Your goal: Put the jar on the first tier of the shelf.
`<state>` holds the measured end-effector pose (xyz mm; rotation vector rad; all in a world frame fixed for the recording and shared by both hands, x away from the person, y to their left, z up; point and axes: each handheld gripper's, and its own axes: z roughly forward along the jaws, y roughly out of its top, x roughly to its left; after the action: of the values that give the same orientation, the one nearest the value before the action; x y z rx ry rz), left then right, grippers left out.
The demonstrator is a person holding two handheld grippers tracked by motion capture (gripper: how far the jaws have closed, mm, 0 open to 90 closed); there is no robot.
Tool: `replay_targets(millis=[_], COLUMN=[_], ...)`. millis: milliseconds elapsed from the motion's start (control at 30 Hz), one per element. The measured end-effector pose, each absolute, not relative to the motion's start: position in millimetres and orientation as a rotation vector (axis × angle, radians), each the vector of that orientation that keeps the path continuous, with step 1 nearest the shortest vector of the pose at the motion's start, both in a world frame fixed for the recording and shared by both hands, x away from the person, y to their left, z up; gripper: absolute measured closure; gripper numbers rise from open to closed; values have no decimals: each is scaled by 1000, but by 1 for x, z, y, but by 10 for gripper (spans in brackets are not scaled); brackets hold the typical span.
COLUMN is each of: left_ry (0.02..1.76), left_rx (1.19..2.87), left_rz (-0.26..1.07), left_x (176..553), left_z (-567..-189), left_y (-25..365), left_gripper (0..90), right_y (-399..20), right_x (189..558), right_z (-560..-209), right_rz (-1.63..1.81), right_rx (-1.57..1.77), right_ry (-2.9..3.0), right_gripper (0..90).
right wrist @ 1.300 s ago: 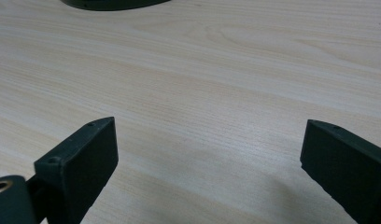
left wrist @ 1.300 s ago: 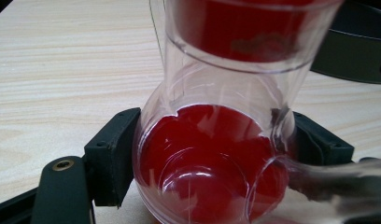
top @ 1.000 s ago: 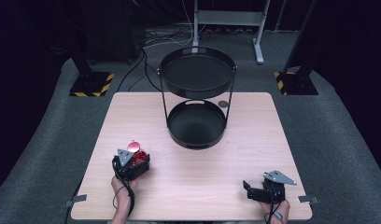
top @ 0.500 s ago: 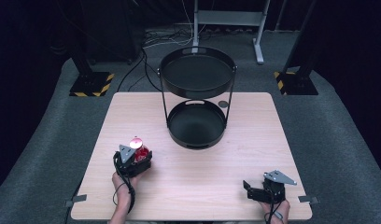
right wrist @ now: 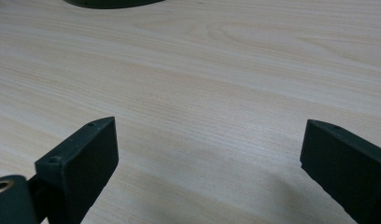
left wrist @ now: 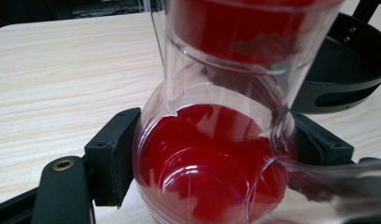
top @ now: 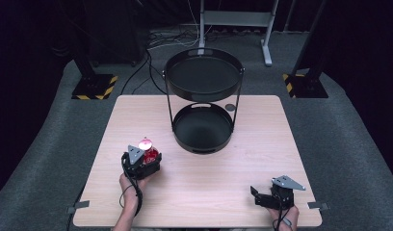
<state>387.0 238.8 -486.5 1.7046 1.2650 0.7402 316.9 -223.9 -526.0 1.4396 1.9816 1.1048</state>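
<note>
Left gripper (top: 147,159) clamps the red-filled clear jug (top: 145,147), now nudged right toward the two-tier tray stand (top: 203,142); right gripper (top: 256,195) idle, jaws wide.

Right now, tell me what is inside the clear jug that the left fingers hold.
The jug looks red throughout, body and neck; whether that is liquid or a red insert I cannot tell. Its base is out of frame.

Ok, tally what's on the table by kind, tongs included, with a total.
Clear jug with red contents: 1
Black two-tier tray stand: 1
Small dark round thing beside the stand: 1
Tongs: 2, the left tongs clamped on the jug, the right tongs open with nothing between the jaws
Total: 5
</note>
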Motion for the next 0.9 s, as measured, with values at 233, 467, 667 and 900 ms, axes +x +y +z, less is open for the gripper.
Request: replay_targets(millis=[233,467,667,900], left_ry=[1240,1225,1214,1204], left_rx=[1716,1721,1728,1731], left_rz=[736,730,731,724], left_x=[391,393,396,399], left_z=[-482,-479,-477,-474], left_y=[232,228,225,221], left_gripper=[258,258,258,258], right_y=[-224,-224,-224,-223], right_x=[317,317,317,317], right_z=[-526,-526,-526,-526], right_rz=[1103,1102,1101,1098], right_rx=[1441,1440,1440,1441], right_ry=[1985,1984,1984,1985], right_gripper=[38,39,39,39])
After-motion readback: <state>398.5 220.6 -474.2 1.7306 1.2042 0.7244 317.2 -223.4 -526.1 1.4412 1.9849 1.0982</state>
